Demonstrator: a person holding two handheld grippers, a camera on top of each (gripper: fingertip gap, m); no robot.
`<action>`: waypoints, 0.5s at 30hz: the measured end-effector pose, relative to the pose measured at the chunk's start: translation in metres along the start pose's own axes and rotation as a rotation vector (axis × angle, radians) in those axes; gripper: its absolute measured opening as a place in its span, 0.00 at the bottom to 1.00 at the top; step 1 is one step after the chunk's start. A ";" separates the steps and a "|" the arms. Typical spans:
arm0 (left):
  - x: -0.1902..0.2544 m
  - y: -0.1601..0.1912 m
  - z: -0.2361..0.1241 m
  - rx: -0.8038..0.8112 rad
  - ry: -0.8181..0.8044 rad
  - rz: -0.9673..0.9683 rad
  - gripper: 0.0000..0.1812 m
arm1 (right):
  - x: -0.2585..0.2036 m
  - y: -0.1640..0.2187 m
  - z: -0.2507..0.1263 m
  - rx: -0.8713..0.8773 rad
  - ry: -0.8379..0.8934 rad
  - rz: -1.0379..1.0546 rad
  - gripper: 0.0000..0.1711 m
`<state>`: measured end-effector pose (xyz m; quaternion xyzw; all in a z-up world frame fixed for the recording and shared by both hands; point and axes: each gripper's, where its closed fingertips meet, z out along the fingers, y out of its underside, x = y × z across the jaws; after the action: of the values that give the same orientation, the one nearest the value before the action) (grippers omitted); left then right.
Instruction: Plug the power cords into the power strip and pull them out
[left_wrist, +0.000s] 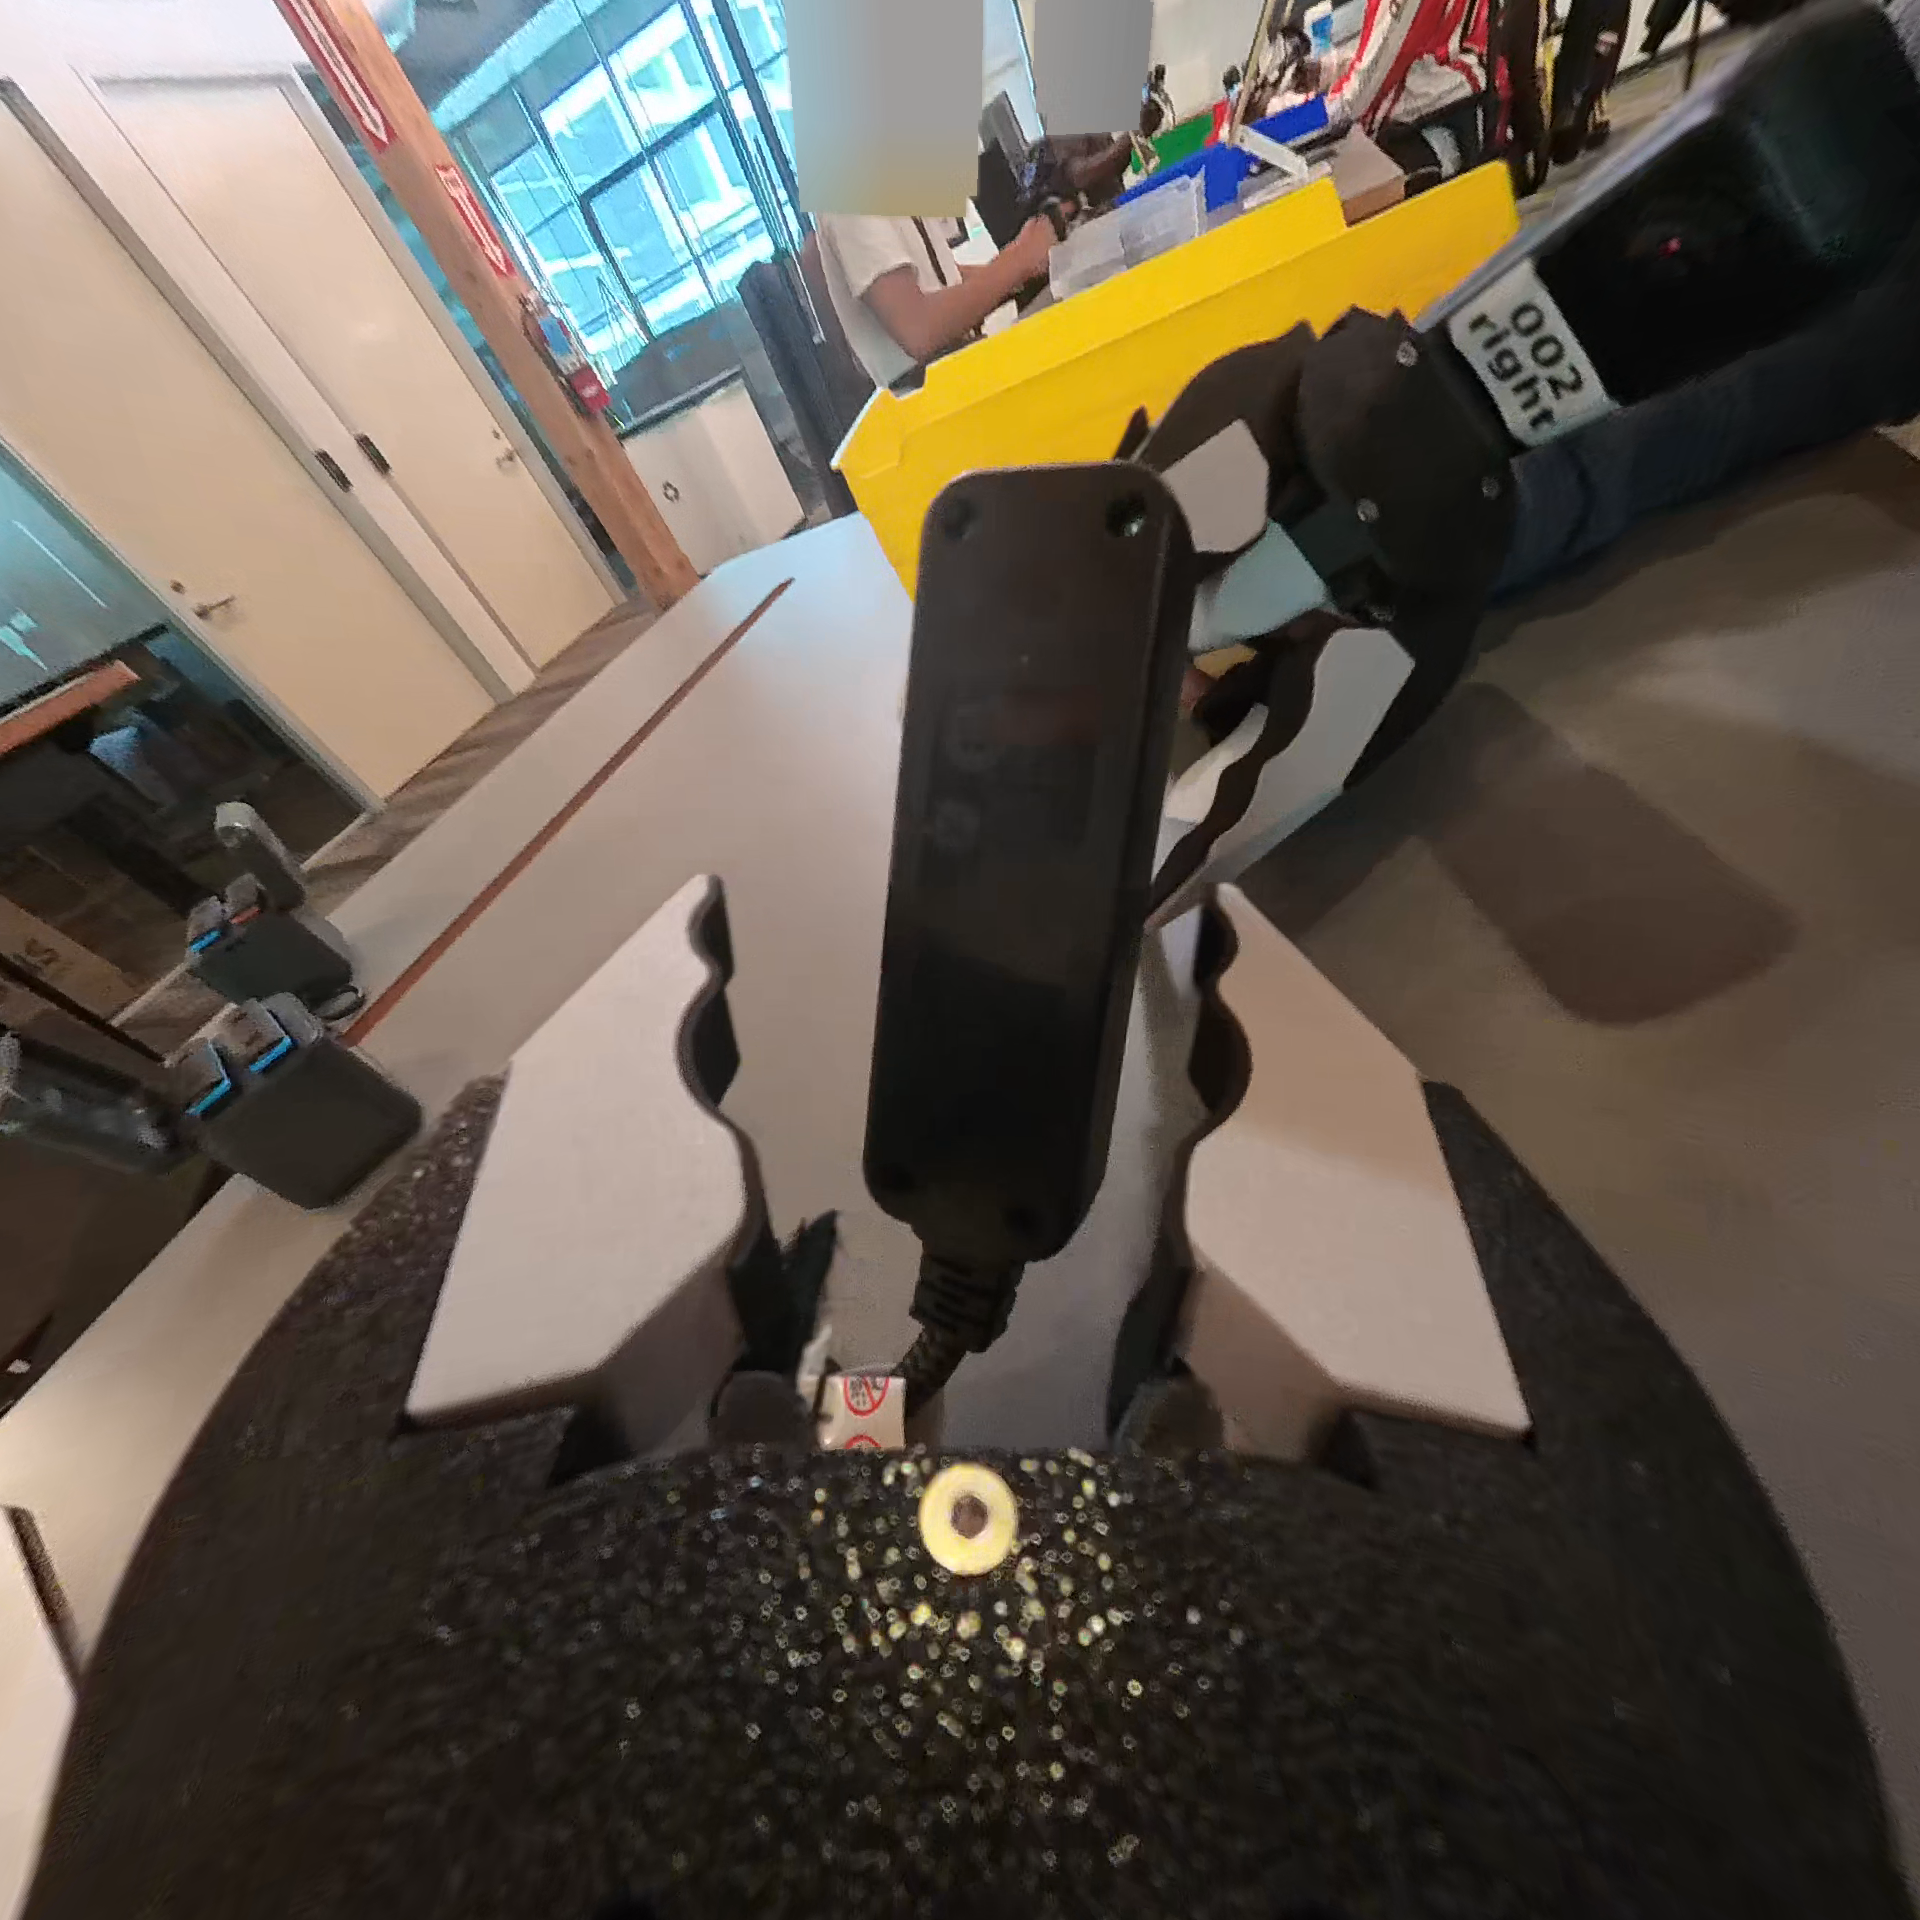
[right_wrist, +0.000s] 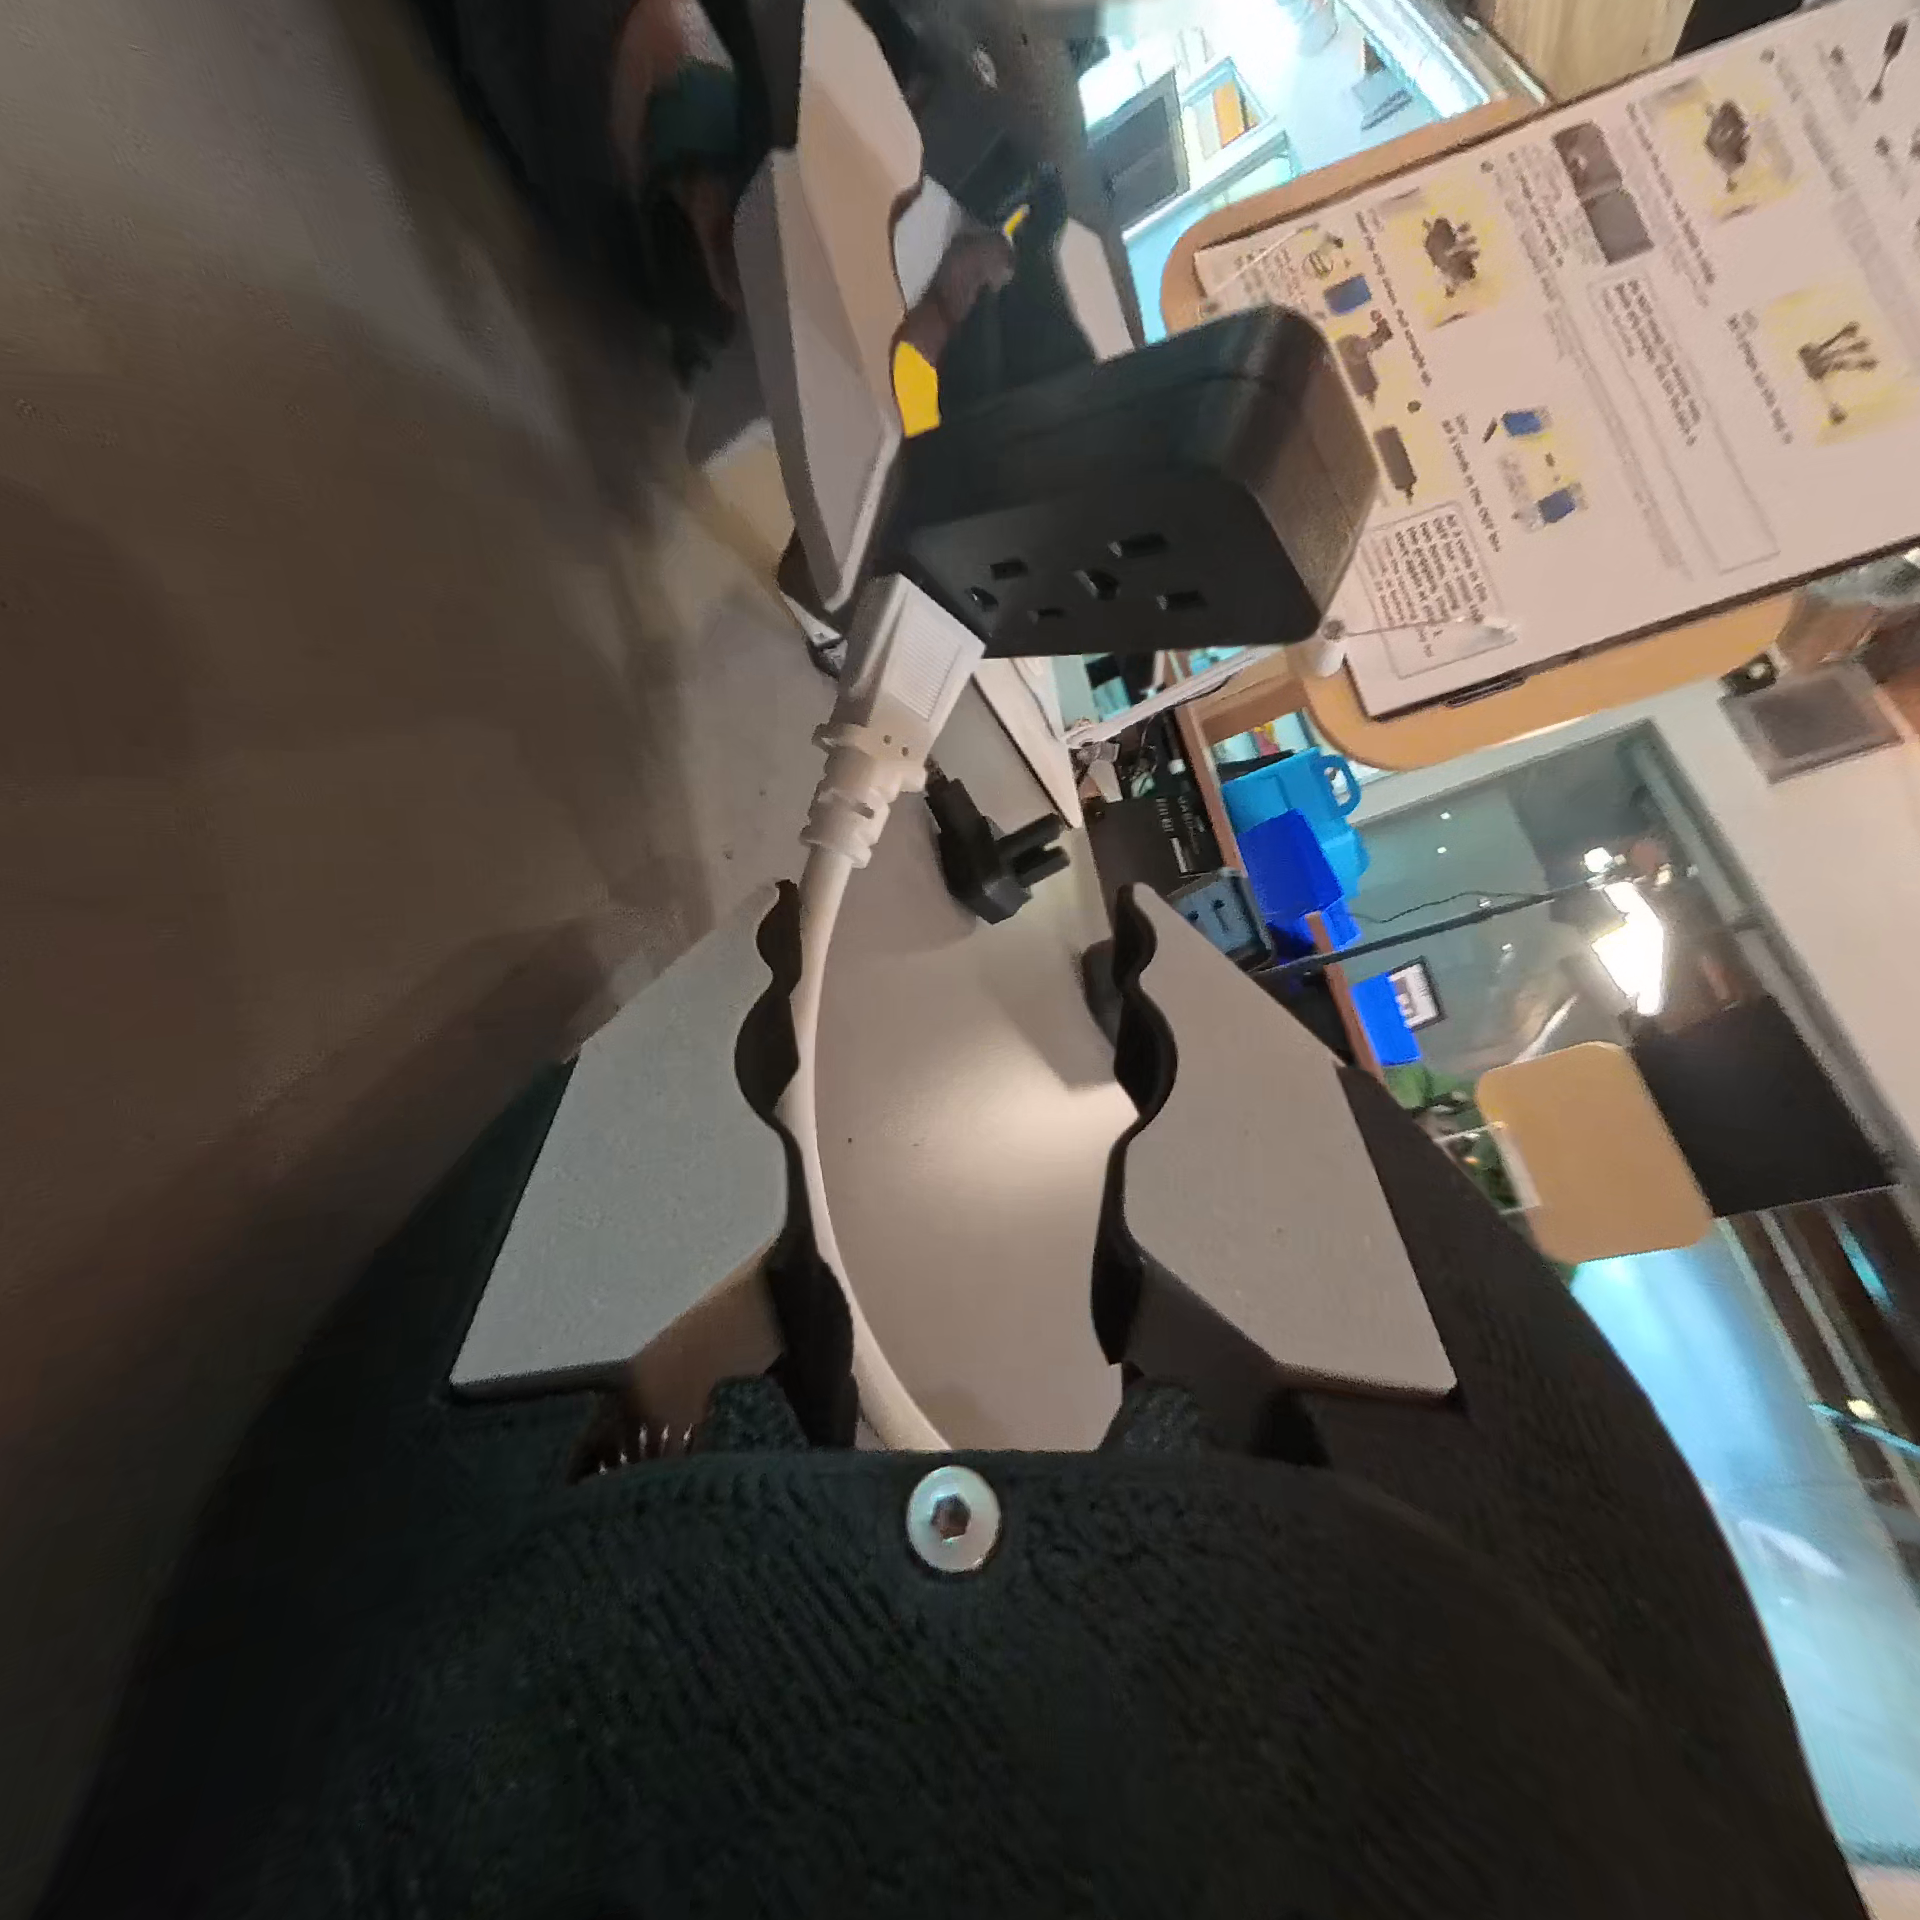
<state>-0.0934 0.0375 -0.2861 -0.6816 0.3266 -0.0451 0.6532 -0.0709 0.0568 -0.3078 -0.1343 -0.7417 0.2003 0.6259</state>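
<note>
The black power strip (left_wrist: 1023, 831) shows its back between my left gripper's (left_wrist: 966, 904) fingers, tilted, with table visible on both sides of it. Its cord (left_wrist: 940, 1340) runs back into the gripper's base. In the right wrist view the power strip's (right_wrist: 1132, 499) socket face is toward me, and a white plug (right_wrist: 909, 665) sits in it. The white cord (right_wrist: 821, 1039) runs back along my right gripper's (right_wrist: 956, 904) left finger. The right gripper is open and apart from the plug. It also shows in the left wrist view (left_wrist: 1184, 665), just right of the strip.
A loose black plug (right_wrist: 997, 862) lies on the table beyond my right fingers. A yellow bin (left_wrist: 1143, 343) stands behind the strip. Black cases (left_wrist: 312, 1122) sit at the table's left edge. A picture sheet on a board (right_wrist: 1610, 364) stands at the right.
</note>
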 end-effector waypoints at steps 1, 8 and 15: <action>-0.001 -0.001 0.000 0.006 -0.004 0.001 0.53 | 0.000 -0.001 0.000 0.000 0.010 -0.026 0.35; -0.022 -0.018 -0.011 0.103 -0.204 0.124 0.88 | 0.033 -0.018 -0.007 0.082 0.205 -0.036 0.59; -0.053 -0.034 -0.041 0.170 -0.436 0.211 0.88 | 0.070 0.004 -0.015 0.092 0.313 0.238 0.78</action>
<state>-0.1421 0.0264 -0.2294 -0.5799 0.2423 0.1438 0.7644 -0.0692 0.0936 -0.2467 -0.2216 -0.6044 0.2831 0.7110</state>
